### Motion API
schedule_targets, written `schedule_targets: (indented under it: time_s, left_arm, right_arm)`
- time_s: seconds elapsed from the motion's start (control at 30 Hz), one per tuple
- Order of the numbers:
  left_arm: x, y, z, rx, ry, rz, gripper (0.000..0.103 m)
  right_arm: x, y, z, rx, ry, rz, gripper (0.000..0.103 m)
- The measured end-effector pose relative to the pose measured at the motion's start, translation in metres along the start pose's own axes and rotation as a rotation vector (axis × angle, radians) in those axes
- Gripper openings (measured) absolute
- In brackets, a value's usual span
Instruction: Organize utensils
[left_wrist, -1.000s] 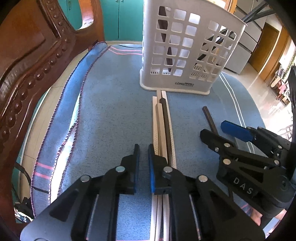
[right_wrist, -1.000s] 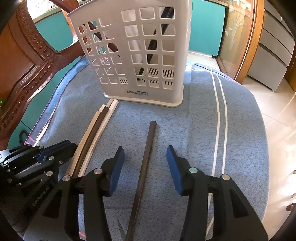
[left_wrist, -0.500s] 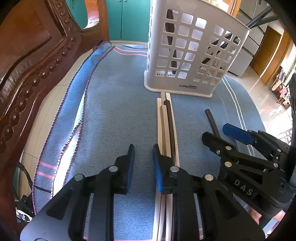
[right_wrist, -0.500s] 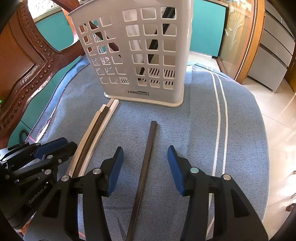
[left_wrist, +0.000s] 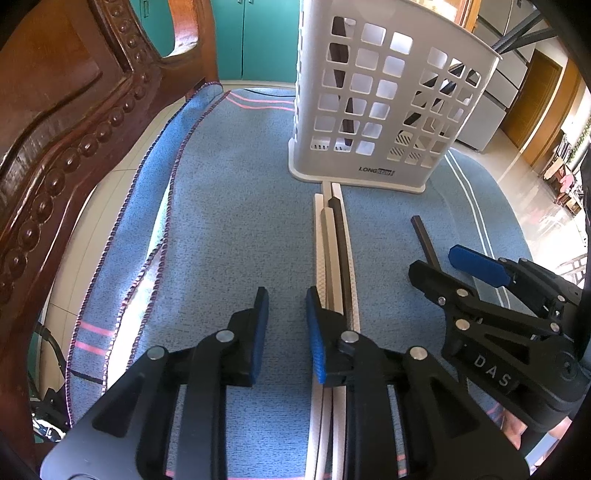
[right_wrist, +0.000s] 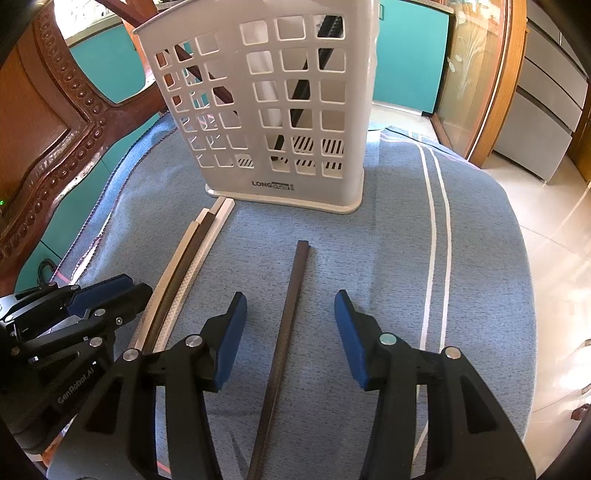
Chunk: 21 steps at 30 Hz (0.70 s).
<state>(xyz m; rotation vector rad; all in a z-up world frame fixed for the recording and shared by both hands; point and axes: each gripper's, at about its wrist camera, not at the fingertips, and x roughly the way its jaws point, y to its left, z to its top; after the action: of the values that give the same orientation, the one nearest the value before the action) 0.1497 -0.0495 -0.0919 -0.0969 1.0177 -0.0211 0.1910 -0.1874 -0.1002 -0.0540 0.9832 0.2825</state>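
Left gripper (left_wrist: 286, 325): jaws just opened, narrow gap, empty, beside bundle of pale and dark chopsticks (left_wrist: 334, 258) lying on blue cloth (left_wrist: 229, 221). Right gripper (right_wrist: 290, 332): wide, straddling single dark square chopstick (right_wrist: 291, 295), not touching. Stick probably light, stiff, slippery; grip mid-length. White perforated plastic basket (right_wrist: 266, 110) behind.

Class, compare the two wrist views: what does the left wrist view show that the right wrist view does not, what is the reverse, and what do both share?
Only the left wrist view shows the pink stripes across the towel's edge. Only the right wrist view shows the glass door panel with an etched plant. Both show the white utensil basket with dark sticks inside, the bundle of light and dark chopsticks, the single dark chopstick, the blue towel and the carved wooden chair.
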Motion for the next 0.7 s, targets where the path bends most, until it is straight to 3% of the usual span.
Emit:
schedule_targets:
  time_s: [0.13, 0.2, 0.3, 0.7]
  left_arm:
    - [0.000, 0.000, 0.000, -0.001, 0.000, 0.002, 0.024]
    - [0.000, 0.000, 0.001, -0.001, 0.000, 0.003, 0.024]
    - [0.001, 0.000, 0.001, -0.001, 0.000, 0.002, 0.024]
    - [0.002, 0.002, 0.002, -0.005, 0.001, 0.005, 0.027]
  right_arm:
    - [0.000, 0.001, 0.000, -0.004, 0.000, -0.002, 0.034]
    - [0.000, -0.001, 0.000, -0.004, 0.000, -0.016, 0.023]
    - [0.000, -0.003, 0.001, 0.007, 0.000, -0.018, 0.017]
    - [-0.005, -0.017, 0.003, 0.091, -0.009, 0.037, 0.017]
